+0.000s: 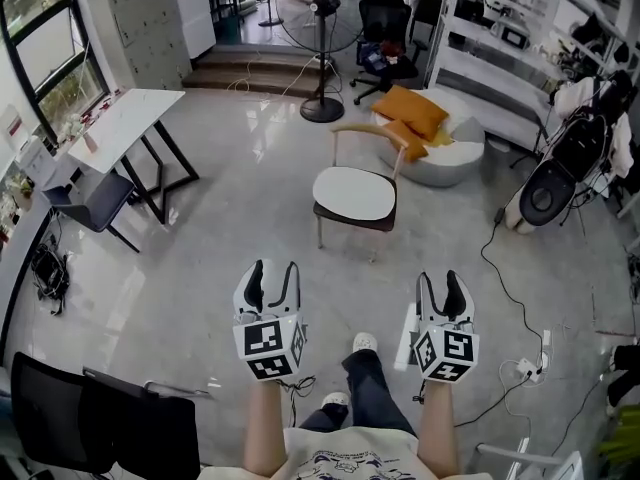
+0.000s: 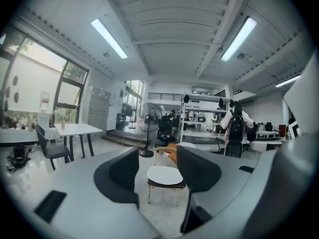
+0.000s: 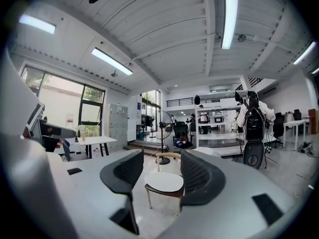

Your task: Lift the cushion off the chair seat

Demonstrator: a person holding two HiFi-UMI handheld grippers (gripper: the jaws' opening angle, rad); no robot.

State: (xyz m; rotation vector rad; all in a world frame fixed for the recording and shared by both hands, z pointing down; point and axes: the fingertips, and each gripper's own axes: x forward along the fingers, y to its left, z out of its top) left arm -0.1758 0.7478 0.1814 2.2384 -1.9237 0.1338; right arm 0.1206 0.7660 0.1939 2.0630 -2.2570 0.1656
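The flat white oval cushion [image 1: 354, 193] lies on the seat of the wooden chair [image 1: 372, 129], well ahead of and between the left gripper [image 1: 272, 278] and the right gripper [image 1: 441, 286], both wide open, empty and about equally far from it.

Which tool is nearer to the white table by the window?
Left. In the head view the left tool lies below-right of the white table; the right tool lies farther to the right.

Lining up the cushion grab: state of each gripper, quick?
Left gripper: open, empty, short of the round white seat cushion.
Right gripper: open, empty too.
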